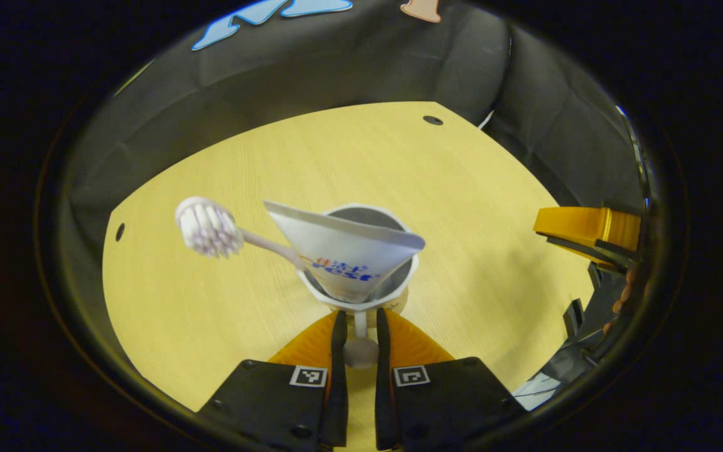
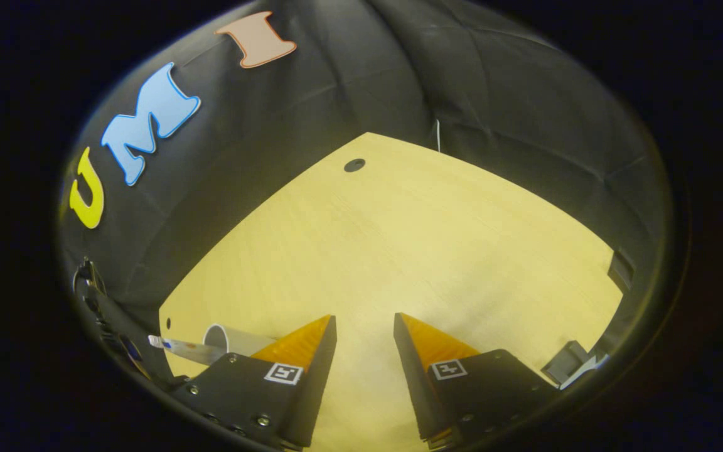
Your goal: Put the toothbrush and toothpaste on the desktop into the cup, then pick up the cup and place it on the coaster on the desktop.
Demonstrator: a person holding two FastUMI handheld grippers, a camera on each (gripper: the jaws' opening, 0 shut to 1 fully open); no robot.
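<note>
Cup (image 1: pixel 361 295) at centre frame, toothbrush (image 1: pixel 208 227) and toothpaste (image 1: pixel 342 251) leaning out of it, looks light, rigid and top-heavy, so my left claw (image 1: pixel 359 333) pinches its handle low, while my right claw (image 2: pixel 364 329) hangs apart over bare desktop (image 2: pixel 412 238).

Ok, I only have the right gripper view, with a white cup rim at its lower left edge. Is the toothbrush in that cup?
Observer: Yes. In the left gripper view the toothbrush stands in the cup, with its bristle head leaning out over the rim.
Operator: And the toothpaste?
Observer: The toothpaste tube is in the cup too, crimped end up.
Operator: Is anything holding the cup?
Observer: The left gripper is closed on the cup's handle.
</note>
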